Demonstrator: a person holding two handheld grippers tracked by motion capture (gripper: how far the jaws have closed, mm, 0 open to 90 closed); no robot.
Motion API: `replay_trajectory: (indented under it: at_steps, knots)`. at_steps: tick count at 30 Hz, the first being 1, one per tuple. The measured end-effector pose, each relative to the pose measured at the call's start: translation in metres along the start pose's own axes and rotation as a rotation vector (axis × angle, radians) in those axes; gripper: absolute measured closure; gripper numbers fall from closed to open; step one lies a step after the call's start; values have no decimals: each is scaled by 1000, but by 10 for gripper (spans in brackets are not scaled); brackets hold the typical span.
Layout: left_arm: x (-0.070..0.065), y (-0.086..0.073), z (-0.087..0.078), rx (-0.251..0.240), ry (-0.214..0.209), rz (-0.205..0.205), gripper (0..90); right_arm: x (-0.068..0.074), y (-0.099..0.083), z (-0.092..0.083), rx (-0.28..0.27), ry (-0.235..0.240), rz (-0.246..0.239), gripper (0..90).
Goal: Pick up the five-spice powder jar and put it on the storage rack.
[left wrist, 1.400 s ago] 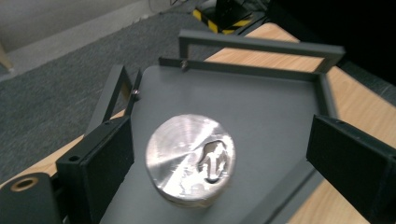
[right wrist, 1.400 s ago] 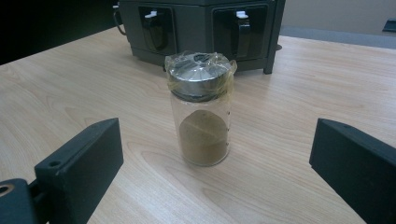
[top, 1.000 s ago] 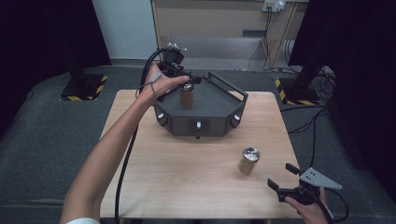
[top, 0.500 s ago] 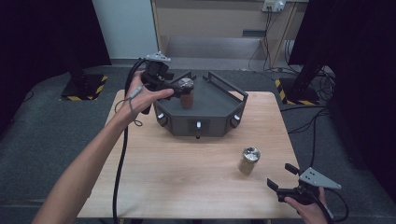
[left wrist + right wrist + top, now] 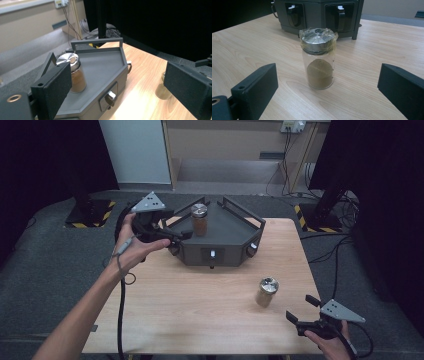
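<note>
A glass jar [image 5: 199, 220] of brown powder with a metal lid stands upright on the dark grey tray [image 5: 226, 251] at the back of the table. My left gripper [image 5: 181, 234] hovers just left of the tray, open, with nothing between its jaws. In the left gripper view the same jar [image 5: 75, 75] stands beyond the gripper [image 5: 120, 92], partly behind one pad. A second jar [image 5: 266, 291], its lid taped over, stands on the bare wood at the right. My right gripper [image 5: 300, 308] rests open near the front right corner, facing that jar [image 5: 319, 57], which stands apart from the gripper [image 5: 329, 92].
The tray is a hexagonal box with bar handles and front latches [image 5: 295, 13], on a wooden table [image 5: 190, 310]. Grey carpet surrounds the table, with black curtains to both sides. A cable [image 5: 120, 310] trails from the left gripper along the forearm.
My left gripper has drawn back to the left and a little down, away from the jar on the tray, which stays upright there. The right gripper and the second jar have not moved.
</note>
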State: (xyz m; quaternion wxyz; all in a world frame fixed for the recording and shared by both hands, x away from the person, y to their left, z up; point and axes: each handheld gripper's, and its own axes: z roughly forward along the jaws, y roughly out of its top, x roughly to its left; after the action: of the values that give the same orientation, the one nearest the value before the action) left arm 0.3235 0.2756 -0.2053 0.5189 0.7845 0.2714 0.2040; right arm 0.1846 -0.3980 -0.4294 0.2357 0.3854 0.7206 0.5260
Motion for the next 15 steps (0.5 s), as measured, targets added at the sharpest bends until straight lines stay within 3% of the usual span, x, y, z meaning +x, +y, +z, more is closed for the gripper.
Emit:
replay_trajectory:
  at_steps: [5, 10, 15]
  knots:
    - [-8, -13, -9, -13, 12, 17, 71, 0, 0, 0, 0, -2, 1, 35]
    - [-5, -37, -15, -41, -13, 23, 72, 1, 0, 0, -1, -4, 0, 35]
    - [-5, -62, -22, -67, -12, 16, 72, 1, 0, 0, 0, -6, 2, 35]
